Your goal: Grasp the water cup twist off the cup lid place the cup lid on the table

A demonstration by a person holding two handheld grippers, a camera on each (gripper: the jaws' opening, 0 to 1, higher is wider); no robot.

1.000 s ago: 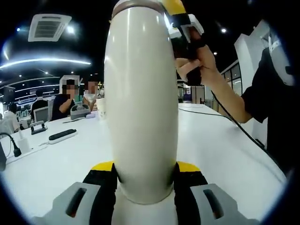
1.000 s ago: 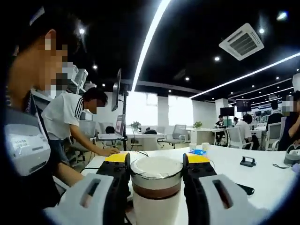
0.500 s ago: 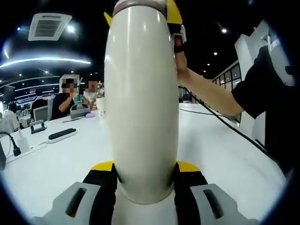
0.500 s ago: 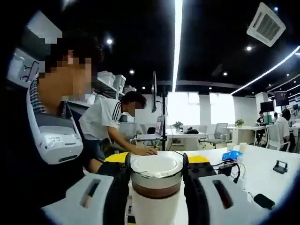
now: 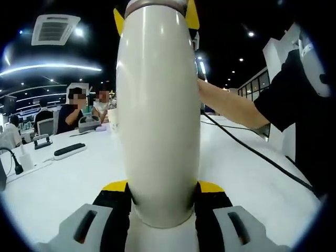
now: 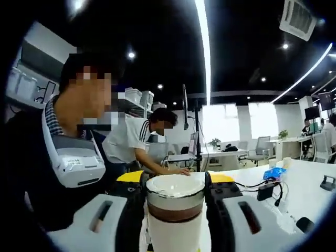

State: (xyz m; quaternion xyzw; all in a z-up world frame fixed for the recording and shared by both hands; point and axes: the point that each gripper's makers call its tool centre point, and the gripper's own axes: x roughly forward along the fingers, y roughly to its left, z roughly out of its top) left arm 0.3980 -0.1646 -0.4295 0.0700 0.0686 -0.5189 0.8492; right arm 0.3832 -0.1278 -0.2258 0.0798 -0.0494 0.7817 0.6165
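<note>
Left hand-held gripper (image 5: 163, 202) clamped on the lower body of the water cup (image 5: 159, 115), yellow-tipped jaws pressed against both sides, holding it upright and clear above the white bench (image 5: 63, 184). Braced that way, presumably, to stop the body turning while the top is worked. Up at the cup's top edge in the left gripper view, yellow jaw tips of the other gripper straddling the cap, with a forearm (image 5: 231, 107) reaching in from the right and a black cable (image 5: 252, 152) trailing over the bench.

Over to the right gripper view: right hand-held gripper (image 6: 175, 197) closed on the cup lid (image 6: 175, 191), one jaw on each side, gripping the steel rim above a brown band. Looks like the twist-off stage; lid apparently seated, not yet lifted, though impossible to tell how far loosened.

Left gripper view gives the cup's full cream flank and the bench waiting below for the lid. Right gripper view gives the lid's pale top face instead.
</note>
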